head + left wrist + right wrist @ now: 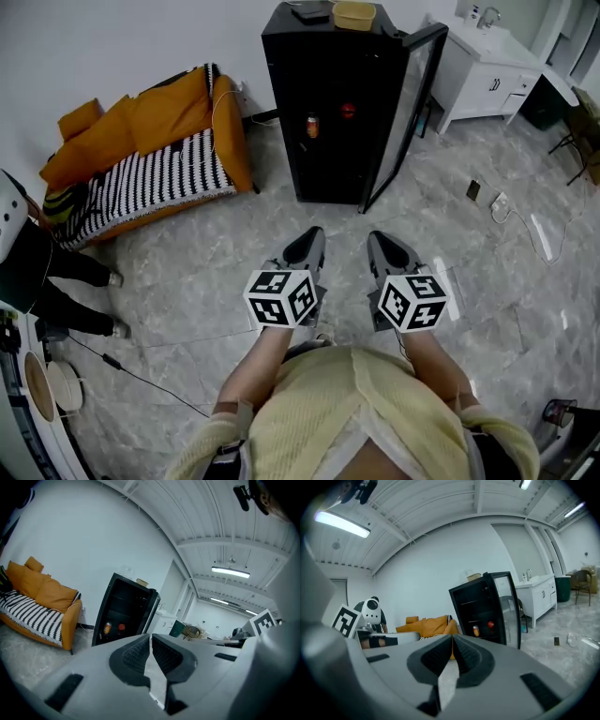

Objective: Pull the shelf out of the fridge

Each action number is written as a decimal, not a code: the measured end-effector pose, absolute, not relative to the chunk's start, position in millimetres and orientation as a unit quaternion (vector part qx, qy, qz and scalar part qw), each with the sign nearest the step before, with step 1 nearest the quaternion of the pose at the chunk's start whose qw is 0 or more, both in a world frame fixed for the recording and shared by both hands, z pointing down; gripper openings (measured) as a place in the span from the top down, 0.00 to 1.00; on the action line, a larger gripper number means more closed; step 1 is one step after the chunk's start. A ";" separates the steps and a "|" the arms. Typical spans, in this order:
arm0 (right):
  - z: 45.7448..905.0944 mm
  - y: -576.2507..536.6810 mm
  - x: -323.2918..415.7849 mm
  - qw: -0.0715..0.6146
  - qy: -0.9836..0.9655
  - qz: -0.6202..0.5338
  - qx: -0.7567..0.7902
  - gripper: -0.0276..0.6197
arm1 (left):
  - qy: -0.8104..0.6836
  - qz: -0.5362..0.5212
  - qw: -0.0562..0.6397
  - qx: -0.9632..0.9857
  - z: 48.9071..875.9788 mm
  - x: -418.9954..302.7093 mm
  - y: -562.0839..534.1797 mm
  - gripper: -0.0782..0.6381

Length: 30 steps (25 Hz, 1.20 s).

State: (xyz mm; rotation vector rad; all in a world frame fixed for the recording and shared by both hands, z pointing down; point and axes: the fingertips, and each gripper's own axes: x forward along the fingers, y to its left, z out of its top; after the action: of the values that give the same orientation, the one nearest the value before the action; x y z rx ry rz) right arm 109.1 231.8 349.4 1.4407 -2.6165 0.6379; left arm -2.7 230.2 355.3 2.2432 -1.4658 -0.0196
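Left claw (308, 236) and right claw (382, 240), both closed empty, sit well short of the open black fridge (328, 141) ahead, which holds a can (312, 126) and a red round item (348, 111).

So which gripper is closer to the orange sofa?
Left. The left gripper is on the same side as the sofa, well clear of it; the right gripper is beside the left one, farther off.

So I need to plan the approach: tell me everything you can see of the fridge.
The fridge is a black upright cabinet standing on the grey floor by the white wall. Its glass door stands open on the head view's right. Inside show an orange can and a red item; a tan box lies on top.
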 end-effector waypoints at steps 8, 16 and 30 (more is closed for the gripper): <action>355.2 220.5 81.4 0.048 -0.848 0.215 0.482 0.91 | -0.513 -0.003 0.231 0.827 357.4 -21.3 217.2 0.84; 359.7 215.4 64.9 0.051 -0.839 0.218 0.496 0.91 | -0.507 0.003 0.244 0.827 369.7 -42.8 212.0 0.84; 367.7 169.5 70.6 0.059 -0.841 0.221 0.489 0.91 | -0.524 -0.004 0.254 0.813 378.7 -38.0 171.5 0.84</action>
State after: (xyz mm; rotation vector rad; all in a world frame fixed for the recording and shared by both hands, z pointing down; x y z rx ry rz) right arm 70.6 169.5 367.7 1.4822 -2.5484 0.6697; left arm -38.0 171.5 378.7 2.2083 -1.4242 -0.0106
